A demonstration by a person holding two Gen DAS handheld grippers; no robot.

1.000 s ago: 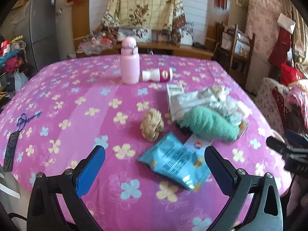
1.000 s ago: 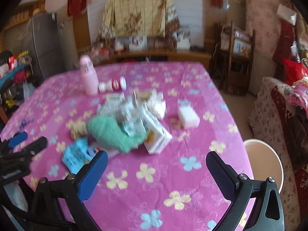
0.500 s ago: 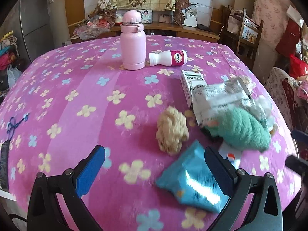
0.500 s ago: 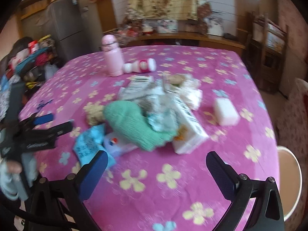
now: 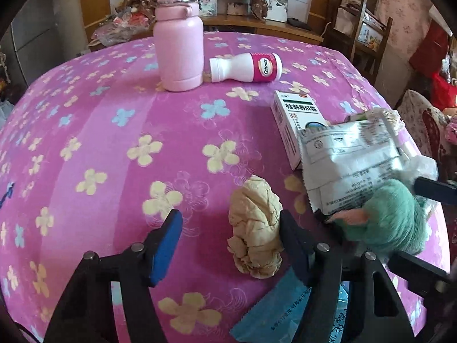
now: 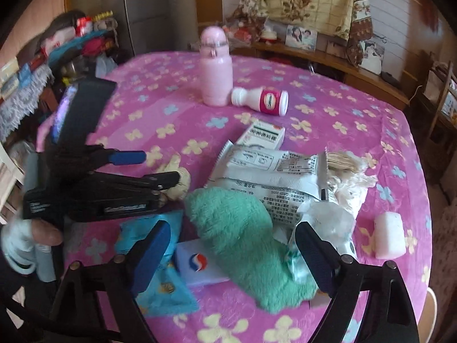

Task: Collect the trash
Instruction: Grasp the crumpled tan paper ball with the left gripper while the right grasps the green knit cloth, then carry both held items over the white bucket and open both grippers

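Both grippers closing, nothing clamped yet: left gripper brackets crumpled beige paper ball, right gripper straddles fuzzy green cloth at its twelve o'clock; next, squeeze and lift.

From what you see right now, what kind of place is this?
Probably a lived-in room of a home: a table under a pink flowered cloth, framed family photos on a wooden shelf, and a wooden chair beside it.
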